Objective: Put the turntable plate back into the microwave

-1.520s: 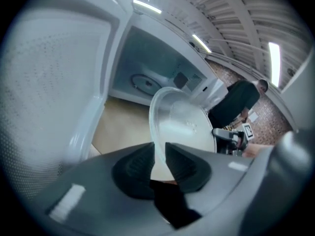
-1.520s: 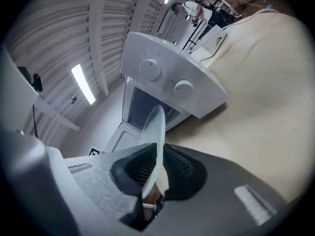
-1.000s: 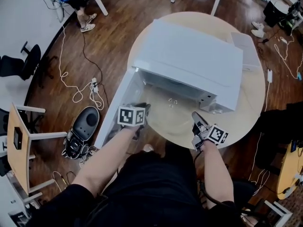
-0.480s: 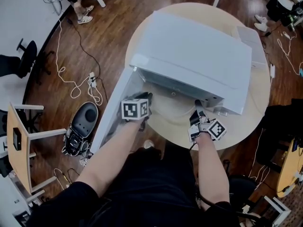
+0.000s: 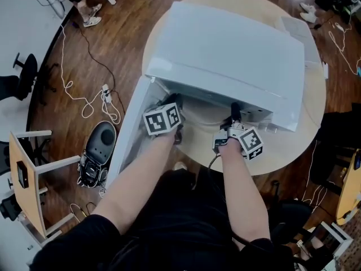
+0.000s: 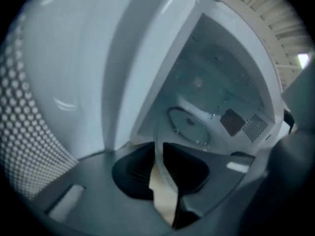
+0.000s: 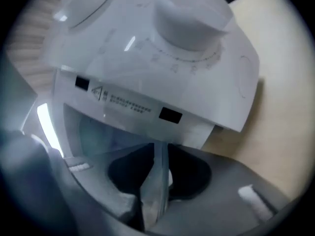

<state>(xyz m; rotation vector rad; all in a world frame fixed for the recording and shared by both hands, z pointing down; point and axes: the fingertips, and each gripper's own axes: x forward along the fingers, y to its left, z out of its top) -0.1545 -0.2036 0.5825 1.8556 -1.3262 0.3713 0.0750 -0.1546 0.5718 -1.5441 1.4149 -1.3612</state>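
Note:
The white microwave [image 5: 225, 49] stands on the round table [image 5: 287, 145], its door [image 5: 131, 137] swung open to the left. The clear glass turntable plate [image 5: 203, 116] hangs at the oven's mouth, held by both grippers. My left gripper [image 5: 172, 103] grips the plate's left rim [image 6: 158, 149], and its jaws are closing on the glass. My right gripper [image 5: 234, 113] has the right rim [image 7: 155, 195] between its jaws, which are opening. In the left gripper view the cavity floor shows the round roller ring [image 6: 189, 124]. The right gripper [image 7: 160, 156] sits just below the control panel.
The panel's big dial [image 7: 189, 14] looms over the right gripper. A flat white box [image 5: 298, 30] lies behind the microwave. Below the table's left side are white cables [image 5: 84, 97], a black round device [image 5: 100, 148] and a wooden chair [image 5: 25, 179].
Both grippers have carried the plate forward from the table's front edge into the microwave's opening. The right gripper has turned inward, toward the oven's front.

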